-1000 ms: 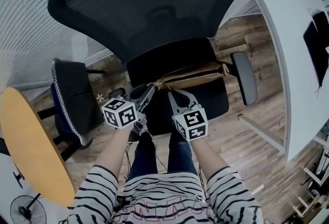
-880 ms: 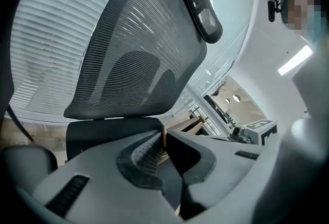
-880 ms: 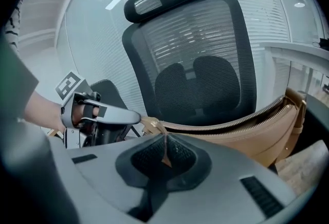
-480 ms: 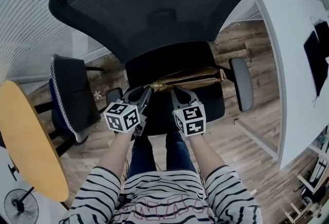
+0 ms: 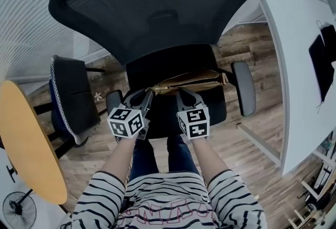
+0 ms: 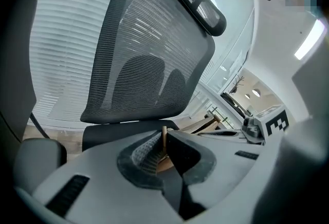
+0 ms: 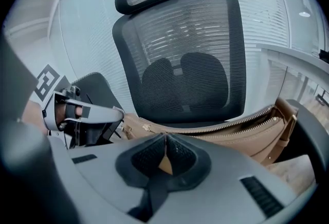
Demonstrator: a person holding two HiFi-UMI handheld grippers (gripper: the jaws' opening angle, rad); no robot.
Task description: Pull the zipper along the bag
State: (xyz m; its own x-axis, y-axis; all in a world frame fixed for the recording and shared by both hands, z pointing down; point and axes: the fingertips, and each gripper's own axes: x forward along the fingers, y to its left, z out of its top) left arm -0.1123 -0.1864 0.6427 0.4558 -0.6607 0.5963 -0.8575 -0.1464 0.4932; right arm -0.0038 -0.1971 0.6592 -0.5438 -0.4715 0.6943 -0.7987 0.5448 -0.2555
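Note:
A tan bag (image 5: 194, 82) lies across the seat (image 5: 157, 65) of a black office chair, its zipper teeth (image 7: 241, 123) parted along most of its length. The gold slider (image 7: 146, 127) sits near the bag's left end. My left gripper (image 5: 148, 92) is at that end, shut on a thin tan tab (image 6: 164, 138) that stands between its pads. My right gripper (image 5: 180, 94) is shut on the bag's near edge, with tan material (image 7: 165, 164) pinched in its jaws. Whether the tab belongs to the slider is hidden.
The chair's mesh back (image 5: 152, 7) rises right behind the bag, with an armrest (image 5: 244, 89) to the right. A white desk (image 5: 299, 65) runs along the right, a yellow round table (image 5: 26, 144) and a second dark chair (image 5: 73, 96) stand at the left.
Both grippers keep their holds at the bag. The hands and the bag have shifted only slightly in the head view, mostly with the camera.

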